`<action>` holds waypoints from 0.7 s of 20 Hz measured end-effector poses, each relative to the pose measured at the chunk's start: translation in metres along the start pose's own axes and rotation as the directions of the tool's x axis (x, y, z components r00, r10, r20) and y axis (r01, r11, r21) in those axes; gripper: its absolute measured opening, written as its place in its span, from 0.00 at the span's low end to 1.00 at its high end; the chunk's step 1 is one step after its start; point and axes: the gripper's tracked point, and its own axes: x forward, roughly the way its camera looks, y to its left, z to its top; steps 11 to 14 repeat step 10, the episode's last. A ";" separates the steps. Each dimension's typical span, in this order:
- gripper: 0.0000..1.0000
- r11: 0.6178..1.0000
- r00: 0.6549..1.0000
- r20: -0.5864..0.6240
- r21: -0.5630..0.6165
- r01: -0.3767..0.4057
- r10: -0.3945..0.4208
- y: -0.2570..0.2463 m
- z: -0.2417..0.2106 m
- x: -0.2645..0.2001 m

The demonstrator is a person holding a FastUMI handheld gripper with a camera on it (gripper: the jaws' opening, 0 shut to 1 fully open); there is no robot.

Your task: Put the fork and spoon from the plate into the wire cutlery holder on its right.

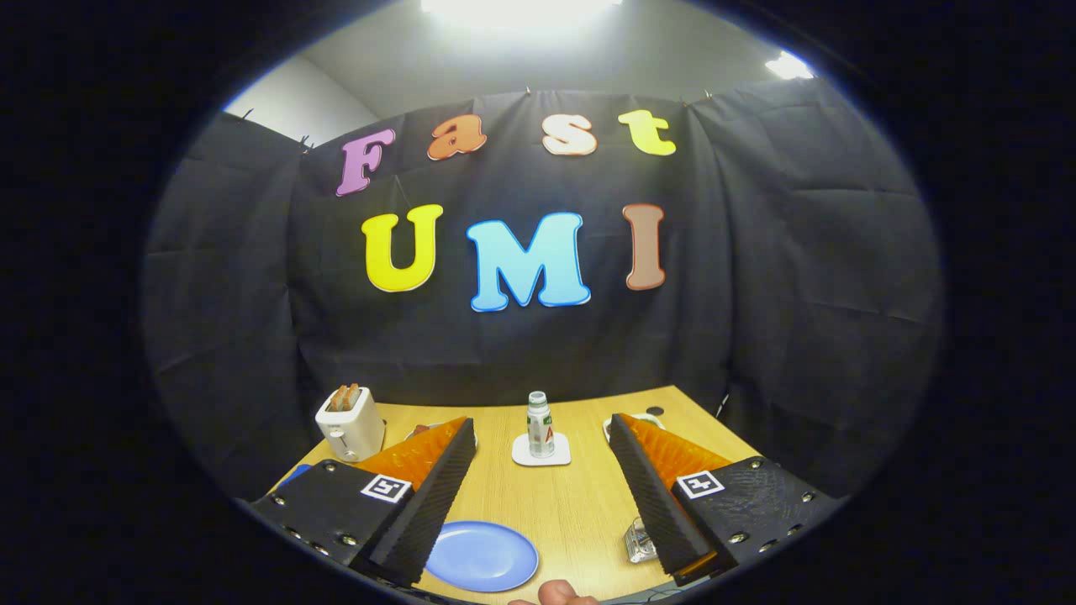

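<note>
Blue plate point(481, 555) between spread tongs point(538, 433)

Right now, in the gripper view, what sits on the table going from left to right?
Toaster → blue plate → small bottle on its white coaster → clear glass object by the right finger. The gripper is open, holding nothing.

I note black cloth point(756, 277) draped as the booth wall behind my wooden table point(572, 504). Pale wall point(294, 101) and grey ceiling show above it. Ceiling lights point(521, 7) glare overhead.
</note>
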 end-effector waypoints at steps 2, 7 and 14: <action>0.99 0.995 1.000 0.023 -0.095 0.022 -0.020 0.007 -0.009 0.005; 0.96 0.999 0.949 0.314 -0.033 0.027 -0.016 0.040 0.029 0.020; 0.96 0.994 0.959 0.277 -0.107 -0.032 0.060 0.058 0.023 0.040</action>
